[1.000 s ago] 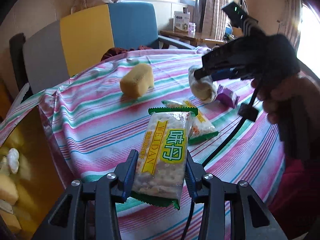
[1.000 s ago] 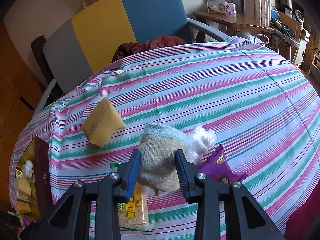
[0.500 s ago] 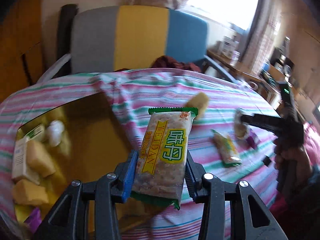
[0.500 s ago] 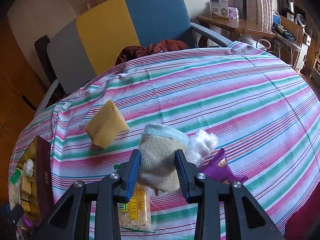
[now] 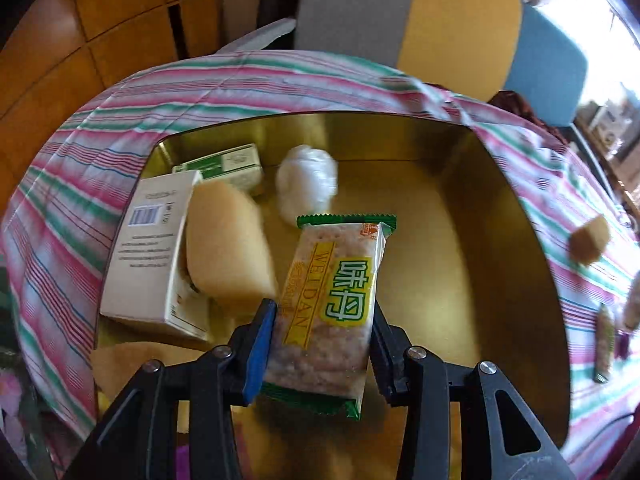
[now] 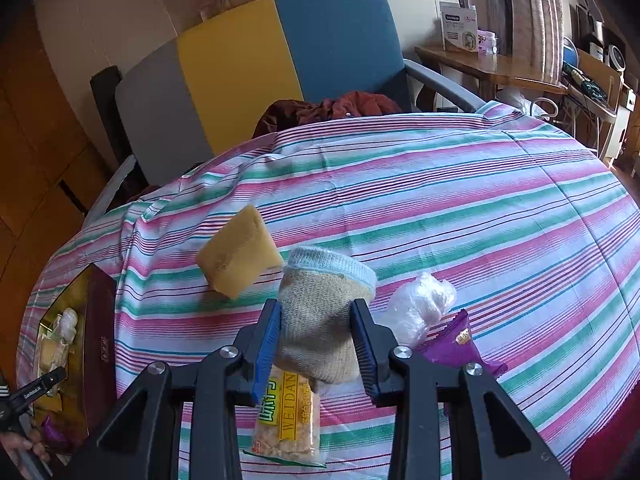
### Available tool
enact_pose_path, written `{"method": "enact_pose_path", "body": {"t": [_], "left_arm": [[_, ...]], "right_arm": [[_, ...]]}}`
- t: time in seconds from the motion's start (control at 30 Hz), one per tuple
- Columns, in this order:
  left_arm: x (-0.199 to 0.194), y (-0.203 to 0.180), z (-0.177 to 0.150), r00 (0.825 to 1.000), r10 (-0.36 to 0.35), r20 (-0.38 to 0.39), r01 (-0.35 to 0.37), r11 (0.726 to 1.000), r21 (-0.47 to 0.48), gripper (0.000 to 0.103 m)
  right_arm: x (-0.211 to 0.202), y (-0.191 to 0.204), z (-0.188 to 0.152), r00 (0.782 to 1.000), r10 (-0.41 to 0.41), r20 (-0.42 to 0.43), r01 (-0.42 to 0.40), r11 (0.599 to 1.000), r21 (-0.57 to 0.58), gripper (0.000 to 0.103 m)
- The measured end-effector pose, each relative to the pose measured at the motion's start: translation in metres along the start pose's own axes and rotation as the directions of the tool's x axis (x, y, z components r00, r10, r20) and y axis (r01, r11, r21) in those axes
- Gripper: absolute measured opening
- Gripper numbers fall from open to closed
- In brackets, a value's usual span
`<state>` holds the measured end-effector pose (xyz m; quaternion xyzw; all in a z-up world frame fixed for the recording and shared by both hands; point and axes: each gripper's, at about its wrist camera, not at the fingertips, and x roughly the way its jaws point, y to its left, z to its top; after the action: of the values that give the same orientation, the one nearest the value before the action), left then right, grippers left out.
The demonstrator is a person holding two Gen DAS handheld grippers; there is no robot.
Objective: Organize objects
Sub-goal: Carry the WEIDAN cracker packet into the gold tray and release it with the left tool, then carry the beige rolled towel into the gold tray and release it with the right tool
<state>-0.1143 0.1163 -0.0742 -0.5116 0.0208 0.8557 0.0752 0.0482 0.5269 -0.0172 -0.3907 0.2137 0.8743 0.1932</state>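
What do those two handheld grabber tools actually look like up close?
Both the left gripper and right gripper are matte black plastic frames with triangular cut-outs and round silver screws. On each, one of the jaws is faced with a bright blue pad.

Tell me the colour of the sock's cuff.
Light blue cuff on a beige sock, clearest in the right wrist view.

- "WEIDAN" and two large green Chinese characters on the cracker packet (image 5: 332, 300), centre of the left view.
- "WEIDAN" on a second cracker packet (image 6: 286, 420), at 6 o'clock in the right view.
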Motion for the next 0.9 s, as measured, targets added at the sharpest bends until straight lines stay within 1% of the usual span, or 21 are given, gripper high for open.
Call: {"method": "enact_pose_path", "body": {"t": [0.13, 0.2, 0.3, 0.37, 0.43, 0.53, 0.6, 0.8, 0.9], "left_arm": [[0.008, -0.001, 0.008, 0.999, 0.048, 0.015, -0.049, 0.999, 0.022, 0.045], [0.015, -0.002, 0.011, 0.997, 0.08, 0.003, -0.08, 0.996, 0.037, 0.045], [0.014, -0.001, 0.011, 0.997, 0.079, 0.019, -0.079, 0.996, 0.039, 0.046], [0.011, 0.0, 0.011, 0.998, 0.063, 0.03, -0.064, 0.997, 0.031, 0.047], [0.007, 0.003, 0.01, 0.997, 0.063, 0.042, -0.064, 0.998, 0.028, 0.049], [-0.001, 0.008, 0.009, 0.998, 0.041, 0.053, -0.042, 0.999, 0.011, 0.052], [-0.009, 0.01, 0.008, 0.996, 0.041, 0.081, -0.043, 0.999, 0.018, 0.057], [-0.047, 0.016, -0.001, 0.98, 0.034, 0.197, -0.043, 0.998, 0.046, 0.058], [-0.066, 0.02, -0.008, 0.969, 0.024, 0.246, -0.038, 0.998, 0.055, 0.06]], "right_arm": [[0.0, 0.002, 0.0, 1.0, 0.001, 0.003, -0.001, 1.0, -0.008, 0.036], [0.0, 0.002, -0.001, 1.0, 0.001, 0.003, -0.001, 1.0, -0.007, 0.036], [0.0, 0.002, 0.0, 1.0, 0.001, 0.005, -0.001, 1.0, -0.007, 0.036], [0.0, 0.002, -0.001, 1.0, -0.001, 0.004, 0.001, 1.0, -0.007, 0.036], [-0.001, 0.001, -0.001, 1.0, -0.001, 0.006, 0.001, 1.0, -0.007, 0.036], [-0.003, 0.0, 0.0, 1.0, -0.003, 0.017, 0.003, 1.0, -0.004, 0.036], [-0.004, 0.0, 0.001, 1.0, -0.002, 0.021, 0.002, 1.0, -0.003, 0.036], [-0.005, 0.002, 0.001, 1.0, 0.005, 0.028, -0.005, 1.0, -0.006, 0.036], [-0.009, 0.005, 0.004, 0.999, 0.04, 0.032, -0.04, 0.999, 0.008, 0.036]]}}
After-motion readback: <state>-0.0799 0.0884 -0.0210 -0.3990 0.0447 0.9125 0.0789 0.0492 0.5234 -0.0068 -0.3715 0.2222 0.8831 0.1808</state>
